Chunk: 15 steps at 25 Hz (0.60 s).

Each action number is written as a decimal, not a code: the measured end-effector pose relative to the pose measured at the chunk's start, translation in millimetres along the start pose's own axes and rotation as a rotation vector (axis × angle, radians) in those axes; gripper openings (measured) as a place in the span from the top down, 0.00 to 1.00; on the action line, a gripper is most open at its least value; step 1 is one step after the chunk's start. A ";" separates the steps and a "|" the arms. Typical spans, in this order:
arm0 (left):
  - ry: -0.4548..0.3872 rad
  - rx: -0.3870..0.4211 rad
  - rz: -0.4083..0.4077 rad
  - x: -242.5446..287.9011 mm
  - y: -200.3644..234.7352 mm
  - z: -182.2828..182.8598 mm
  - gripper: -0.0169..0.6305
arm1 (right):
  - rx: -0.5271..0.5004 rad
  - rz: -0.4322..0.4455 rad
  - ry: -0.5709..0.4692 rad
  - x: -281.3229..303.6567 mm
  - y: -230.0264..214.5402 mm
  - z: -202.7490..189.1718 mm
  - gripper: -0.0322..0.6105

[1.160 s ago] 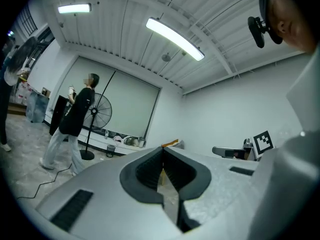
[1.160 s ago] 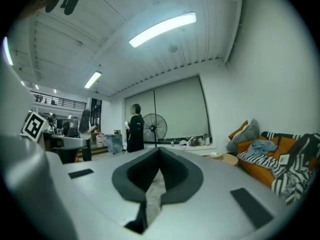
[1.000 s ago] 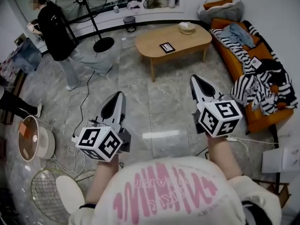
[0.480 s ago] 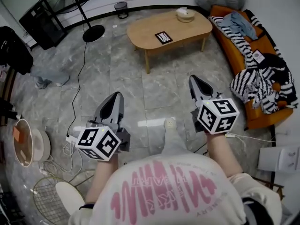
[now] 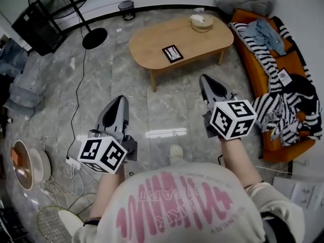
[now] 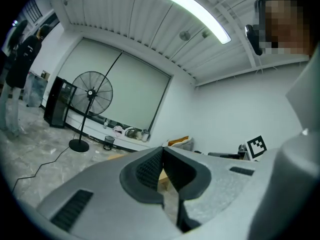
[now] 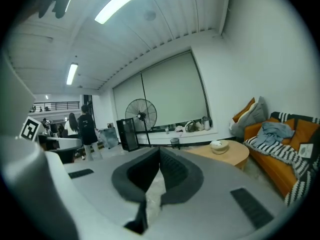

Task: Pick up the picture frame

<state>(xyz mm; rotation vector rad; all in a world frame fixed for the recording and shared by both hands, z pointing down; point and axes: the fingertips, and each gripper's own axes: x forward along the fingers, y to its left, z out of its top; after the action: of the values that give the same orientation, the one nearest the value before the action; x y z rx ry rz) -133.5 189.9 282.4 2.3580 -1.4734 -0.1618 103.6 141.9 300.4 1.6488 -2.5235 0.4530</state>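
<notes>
I read the left gripper (image 5: 119, 99) and right gripper (image 5: 204, 78) as closed and empty, short of the table (image 5: 147, 42), with the apparent picture frame (image 5: 172, 53) by its near edge.

Ahead of my right tongs (image 5: 204, 78) there's the wooden coffee table (image 5: 147, 42): picture frame (image 5: 172, 53) flat mid-top, bowl (image 5: 202, 22) at its far end.

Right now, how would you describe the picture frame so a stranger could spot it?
Find the oval wooden coffee table beside the orange sofa. Two things sit on it: a round pale bowl at the far end and the picture frame near the middle. The frame is the flat, dark-edged rectangle.
</notes>
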 end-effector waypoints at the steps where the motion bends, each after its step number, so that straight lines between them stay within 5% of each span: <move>1: -0.002 -0.005 0.006 17.2 2.5 2.8 0.97 | 0.012 0.012 -0.008 13.0 -9.3 8.4 0.94; 8: -0.047 -0.025 0.035 105.5 19.3 13.4 0.97 | 0.059 0.112 -0.071 82.7 -57.9 44.9 0.94; 15: 0.086 0.006 0.045 164.8 42.0 -20.5 0.97 | 0.053 0.098 0.041 141.0 -94.0 9.1 0.94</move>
<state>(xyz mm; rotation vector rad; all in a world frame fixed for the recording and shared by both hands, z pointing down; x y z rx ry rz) -89.0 31.8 331.1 2.3037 -1.4871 -0.0445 131.6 -19.7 343.6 1.5214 -2.5917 0.5615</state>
